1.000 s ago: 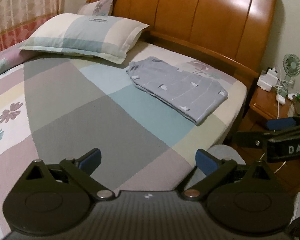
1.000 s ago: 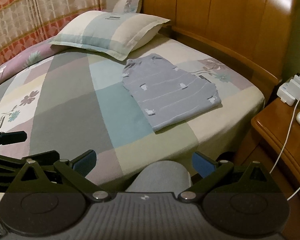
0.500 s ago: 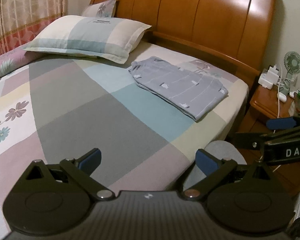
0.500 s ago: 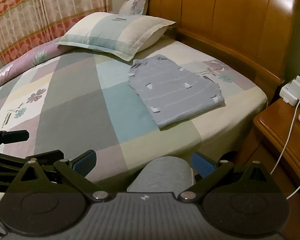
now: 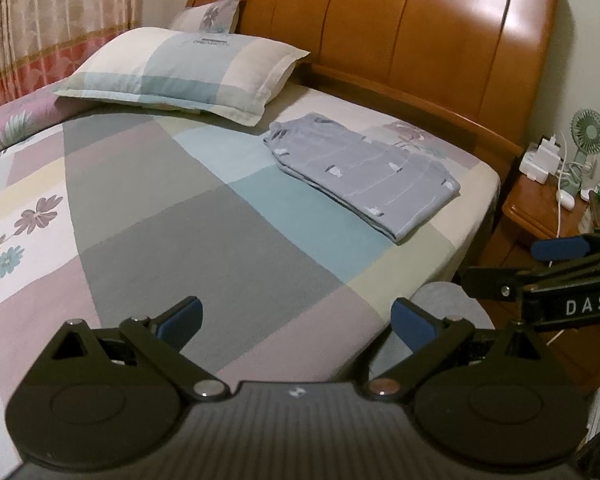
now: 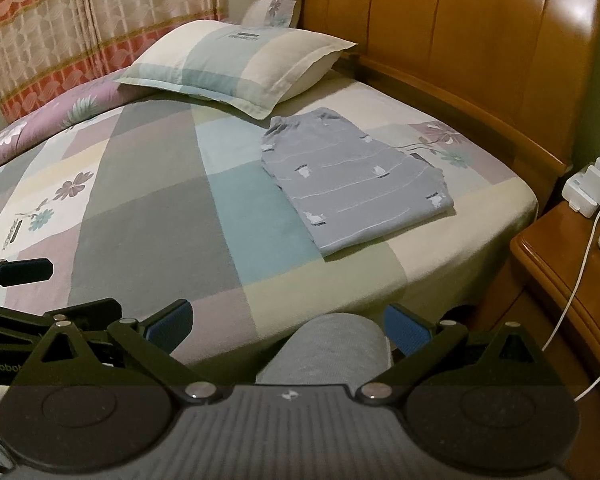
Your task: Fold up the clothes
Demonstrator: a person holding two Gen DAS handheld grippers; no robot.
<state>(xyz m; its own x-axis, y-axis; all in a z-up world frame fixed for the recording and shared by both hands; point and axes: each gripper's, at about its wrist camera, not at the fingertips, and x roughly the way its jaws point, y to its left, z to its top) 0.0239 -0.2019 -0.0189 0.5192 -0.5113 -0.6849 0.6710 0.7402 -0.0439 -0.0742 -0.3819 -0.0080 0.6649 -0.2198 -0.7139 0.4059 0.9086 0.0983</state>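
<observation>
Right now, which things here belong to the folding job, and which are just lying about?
Job: folded grey garment on the bed; left hand-held gripper and right hand-held gripper, both open.

Lying about: pillow, nightstand, charger, small fan.

A bed with a patchwork sheet of grey, teal, lilac and cream blocks and flower prints (image 5: pixel 148 216) fills most of both views. A large rectangular pillow in cream, pale blue and teal checks (image 5: pixel 184 68) lies at its head, with a smaller lilac flower-print cushion (image 5: pixel 208 14) propped upright behind it against the curved, glossy orange-brown wooden headboard (image 5: pixel 420 28). A red and beige patterned curtain (image 6: pixel 60 24) hangs beyond the bed. Beside the bed stands a wooden nightstand (image 6: pixel 560 272) carrying a white power strip with plugs (image 6: pixel 590 188), a white cable (image 6: pixel 580 272) and a small green desk fan (image 5: pixel 588 136).
</observation>
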